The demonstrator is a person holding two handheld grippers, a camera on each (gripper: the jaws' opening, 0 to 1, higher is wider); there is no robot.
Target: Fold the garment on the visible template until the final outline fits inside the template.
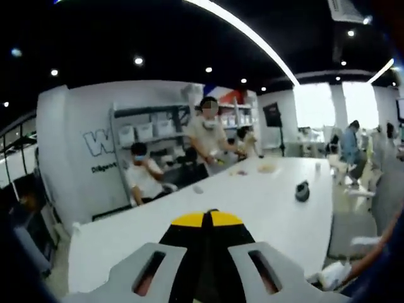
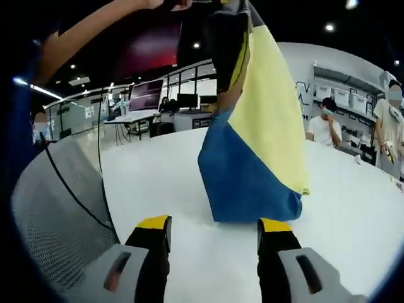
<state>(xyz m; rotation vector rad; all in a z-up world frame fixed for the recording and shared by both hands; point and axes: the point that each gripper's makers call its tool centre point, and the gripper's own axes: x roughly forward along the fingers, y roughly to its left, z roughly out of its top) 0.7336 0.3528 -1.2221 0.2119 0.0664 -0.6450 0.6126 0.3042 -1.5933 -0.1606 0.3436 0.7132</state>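
Observation:
A blue and yellow garment (image 2: 252, 145) hangs in the air over the white table (image 2: 353, 214), its blue lower edge touching or just above the tabletop. Its top is bunched in my left gripper (image 2: 221, 25), which is held high by an arm reaching in from the left. In the left gripper view the left gripper (image 1: 207, 218) has its yellow-tipped jaws pressed together, with no cloth showing past them. My right gripper (image 2: 213, 224) is open, jaws wide apart, just in front of the garment's bottom edge and not touching it.
A grey mesh chair back (image 2: 57, 214) stands close at the left. A small dark object (image 1: 302, 190) lies on the white table (image 1: 252, 202). One person stands (image 1: 208, 136) and another sits (image 1: 142, 173) at the far side, before shelves.

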